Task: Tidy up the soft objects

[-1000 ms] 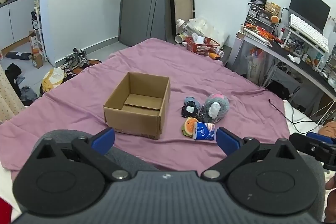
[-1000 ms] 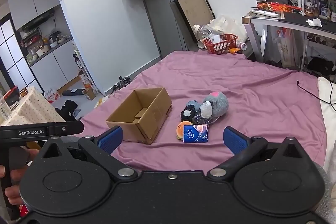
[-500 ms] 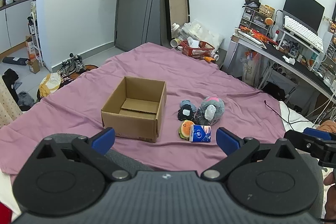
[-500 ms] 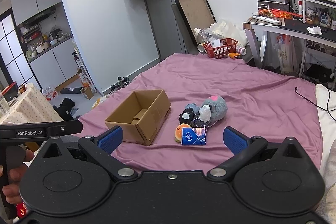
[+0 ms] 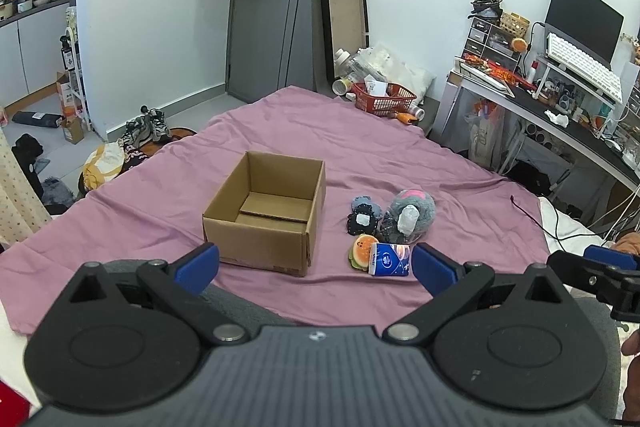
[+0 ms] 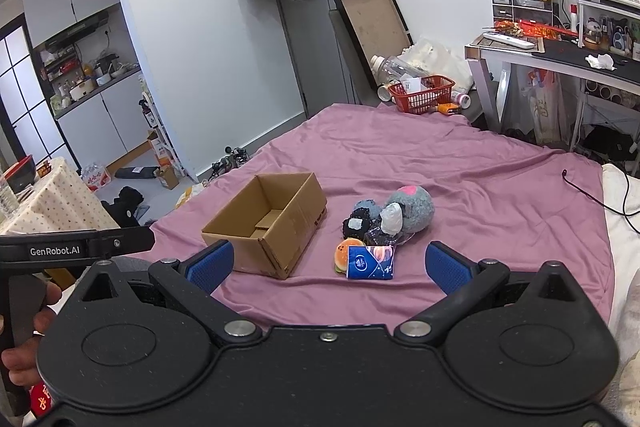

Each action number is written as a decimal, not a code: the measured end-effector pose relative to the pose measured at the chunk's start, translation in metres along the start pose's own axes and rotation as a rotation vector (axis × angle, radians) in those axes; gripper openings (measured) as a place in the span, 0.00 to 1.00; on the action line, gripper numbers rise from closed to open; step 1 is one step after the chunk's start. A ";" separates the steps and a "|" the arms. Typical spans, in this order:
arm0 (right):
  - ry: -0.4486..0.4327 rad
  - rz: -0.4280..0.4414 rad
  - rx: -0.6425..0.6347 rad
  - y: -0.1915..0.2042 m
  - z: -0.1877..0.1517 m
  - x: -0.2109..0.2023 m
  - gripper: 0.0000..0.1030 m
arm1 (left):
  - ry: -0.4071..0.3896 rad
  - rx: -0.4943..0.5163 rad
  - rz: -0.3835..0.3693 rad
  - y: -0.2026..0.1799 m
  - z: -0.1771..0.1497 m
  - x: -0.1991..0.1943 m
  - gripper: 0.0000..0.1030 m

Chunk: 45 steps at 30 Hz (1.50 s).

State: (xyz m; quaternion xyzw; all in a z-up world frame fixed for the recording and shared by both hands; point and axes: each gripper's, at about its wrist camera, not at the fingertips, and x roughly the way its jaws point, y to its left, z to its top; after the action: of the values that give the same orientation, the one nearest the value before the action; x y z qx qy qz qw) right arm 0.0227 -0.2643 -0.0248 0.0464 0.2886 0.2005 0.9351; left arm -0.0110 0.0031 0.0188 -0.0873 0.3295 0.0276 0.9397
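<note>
An open, empty cardboard box (image 5: 264,215) (image 6: 266,225) sits on the purple sheet (image 5: 380,155). Right of it lies a cluster of soft things: a grey plush with a pink patch (image 5: 414,209) (image 6: 414,207), a small dark plush (image 5: 362,219) (image 6: 358,221), an orange burger plush (image 5: 360,251) (image 6: 344,253) and a blue tissue pack (image 5: 390,259) (image 6: 370,263). My left gripper (image 5: 316,263) is open and empty, well short of the box. My right gripper (image 6: 328,263) is open and empty, short of the tissue pack.
A red basket (image 5: 384,99) and clutter stand past the sheet's far edge. A desk (image 5: 560,123) with keyboard and monitor is at the right. Shoes and clothes (image 5: 148,131) lie on the floor at left. A black cable (image 6: 580,187) trails over the sheet's right side.
Both grippers have pulled back and risen a little, so the box and soft things look smaller and farther. Nothing on the sheet has moved.
</note>
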 end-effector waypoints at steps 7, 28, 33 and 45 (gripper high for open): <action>-0.002 -0.001 0.001 0.000 0.000 0.000 1.00 | -0.005 0.019 0.012 -0.002 -0.001 0.001 0.99; 0.010 -0.006 0.009 -0.004 -0.004 0.003 1.00 | 0.000 0.030 0.011 -0.005 -0.006 0.002 0.99; 0.015 0.002 0.009 -0.003 -0.005 0.009 1.00 | 0.002 0.036 0.007 -0.004 -0.005 0.004 0.99; 0.032 0.007 0.025 -0.016 -0.004 0.025 1.00 | 0.003 0.029 0.011 -0.011 -0.003 0.017 0.99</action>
State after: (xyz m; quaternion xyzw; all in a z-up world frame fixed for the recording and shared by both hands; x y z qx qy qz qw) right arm 0.0451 -0.2692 -0.0449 0.0558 0.3058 0.2006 0.9291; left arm 0.0017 -0.0081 0.0074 -0.0719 0.3319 0.0279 0.9402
